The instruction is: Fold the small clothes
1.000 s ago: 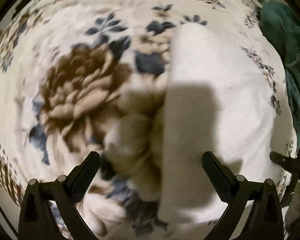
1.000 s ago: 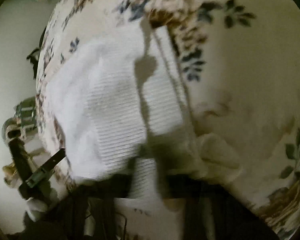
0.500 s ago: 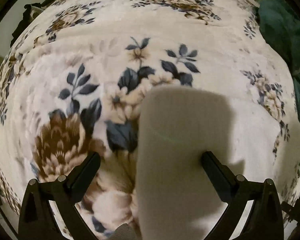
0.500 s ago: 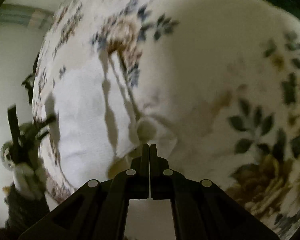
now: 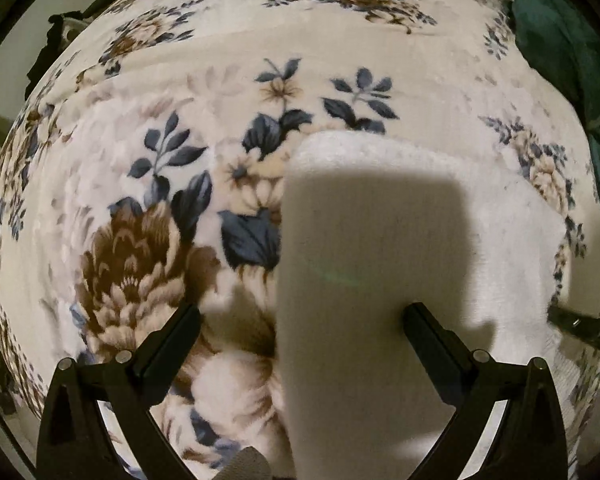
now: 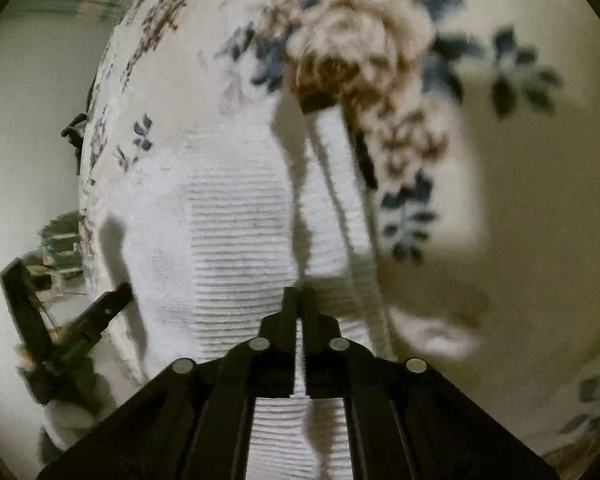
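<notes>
Fingers of my right gripper (image 6: 299, 300) were pressed together just over the ribbed white garment (image 6: 236, 248); whether they pinched any cloth I could not tell, the tips being dark against it. My left gripper (image 5: 300, 332) stood with its fingers spread wide, the right one over the same white garment (image 5: 400, 240) and the left one over the floral blanket (image 5: 140, 248), gripping nothing. The garment lay flat on that blanket, its far edge squared off toward the blue leaves. I judged the chief risk to be a lift that caught the plush blanket with the cloth, since both are soft and pale. A one-sided pull could also drag the piece askew and spoil the fold. Beyond, a dark green fabric (image 5: 560, 40) lay at the blanket's far right.
</notes>
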Available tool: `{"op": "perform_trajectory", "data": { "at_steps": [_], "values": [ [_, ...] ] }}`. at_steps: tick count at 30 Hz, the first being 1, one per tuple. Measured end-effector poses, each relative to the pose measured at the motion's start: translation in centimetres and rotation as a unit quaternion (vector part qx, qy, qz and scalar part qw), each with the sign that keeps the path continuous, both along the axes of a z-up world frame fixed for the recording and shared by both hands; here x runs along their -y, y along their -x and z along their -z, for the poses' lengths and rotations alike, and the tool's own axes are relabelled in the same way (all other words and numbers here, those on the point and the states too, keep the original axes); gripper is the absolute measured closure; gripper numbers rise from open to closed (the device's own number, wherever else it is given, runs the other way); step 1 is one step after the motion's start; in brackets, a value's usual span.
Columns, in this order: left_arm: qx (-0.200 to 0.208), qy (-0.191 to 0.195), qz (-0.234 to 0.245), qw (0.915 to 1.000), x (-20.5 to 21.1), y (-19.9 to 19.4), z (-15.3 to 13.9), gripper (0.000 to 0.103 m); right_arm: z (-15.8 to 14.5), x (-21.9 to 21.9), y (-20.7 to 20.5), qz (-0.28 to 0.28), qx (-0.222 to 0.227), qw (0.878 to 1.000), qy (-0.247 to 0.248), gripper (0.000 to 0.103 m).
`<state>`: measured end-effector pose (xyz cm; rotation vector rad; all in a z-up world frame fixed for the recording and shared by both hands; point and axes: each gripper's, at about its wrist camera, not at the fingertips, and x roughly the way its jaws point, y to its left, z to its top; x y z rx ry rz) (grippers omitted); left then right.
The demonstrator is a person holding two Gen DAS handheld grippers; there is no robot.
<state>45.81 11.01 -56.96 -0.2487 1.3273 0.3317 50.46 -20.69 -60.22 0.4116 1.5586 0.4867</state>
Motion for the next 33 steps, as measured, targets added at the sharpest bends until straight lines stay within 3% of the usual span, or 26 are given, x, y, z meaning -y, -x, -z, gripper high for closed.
{"op": "perform_trajectory", "data": {
  "at_steps": [2, 3, 5, 8, 9, 11, 12, 13, 19, 20, 22, 23, 25, 29, 33],
  "values": [
    [0.011, 0.007, -0.002, 0.9999, -0.2, 0.3, -0.7, 0.000, -2.5, 1.8, -0.1, 0.041, 0.060, 0.997, 0.029, 0.102],
    [0.014, 0.007, -0.003, 0.9999, -0.4, 0.5, -0.9, 0.000, -3.0, 2.8, -0.2, 0.059, 0.069, 0.995, 0.028, 0.102],
    [0.016, 0.009, -0.002, 0.9998, -0.6, 1.1, -1.2, 0.000, -2.6, 4.5, -0.7, 0.081, 0.040, 0.996, -0.002, 0.103],
    [0.010, 0.015, -0.007, 0.9998, -1.1, 3.1, -1.2, 0.000, -1.9, 4.8, -1.4, 0.062, 0.037, 0.997, 0.023, 0.103],
    [0.007, 0.019, -0.010, 0.9997, -1.3, 3.7, -1.2, 0.000, -1.6, 5.4, -1.6, 0.056, 0.015, 0.998, -0.001, 0.103],
    [0.004, 0.040, -0.021, 0.9990, -1.8, 5.3, -0.8, 0.000, -0.9, 6.4, -1.9, 0.048, -0.028, 0.998, -0.028, 0.089],
    [0.004, 0.049, -0.025, 0.9985, -1.9, 5.9, -0.6, 0.000, -1.0, 6.9, -1.6, 0.046, -0.034, 0.998, -0.033, 0.063],
    [0.006, 0.063, -0.029, 0.9976, -2.0, 6.5, -0.3, 0.000, -1.2, 7.0, -1.3, 0.043, -0.032, 0.998, -0.034, 0.048],
    [0.026, 0.128, -0.023, 0.9912, -2.7, 8.2, 1.4, 0.000, -2.4, 6.6, 4.3, 0.013, -0.037, 0.996, -0.076, 0.047],
    [0.035, 0.152, -0.019, 0.9876, -2.9, 8.3, 1.8, 0.000, -2.6, 6.0, 4.9, 0.011, -0.037, 0.997, -0.074, 0.043],
    [0.050, 0.207, -0.010, 0.9769, -3.3, 7.9, 2.7, 0.000, -2.1, 4.7, 4.9, 0.000, -0.033, 0.997, -0.069, 0.010],
    [0.062, 0.232, -0.005, 0.9708, -3.4, 7.7, 3.0, 0.000, -1.3, 3.9, 4.3, -0.005, -0.032, 0.997, -0.069, 0.002],
    [0.083, 0.274, 0.018, 0.9581, -3.4, 6.8, 3.9, 0.000, 0.9, 3.0, 2.7, -0.015, -0.041, 0.997, -0.064, 0.000],
    [0.102, 0.312, 0.048, 0.9433, -3.3, 4.9, 5.0, 0.000, 5.6, 2.7, -0.3, 0.009, -0.079, 0.991, -0.106, 0.000],
    [0.120, 0.337, 0.050, 0.9323, -3.4, 3.6, 5.6, 0.000, 6.1, 1.3, -1.0, -0.013, -0.091, 0.981, -0.171, 0.000]
  ]
}}
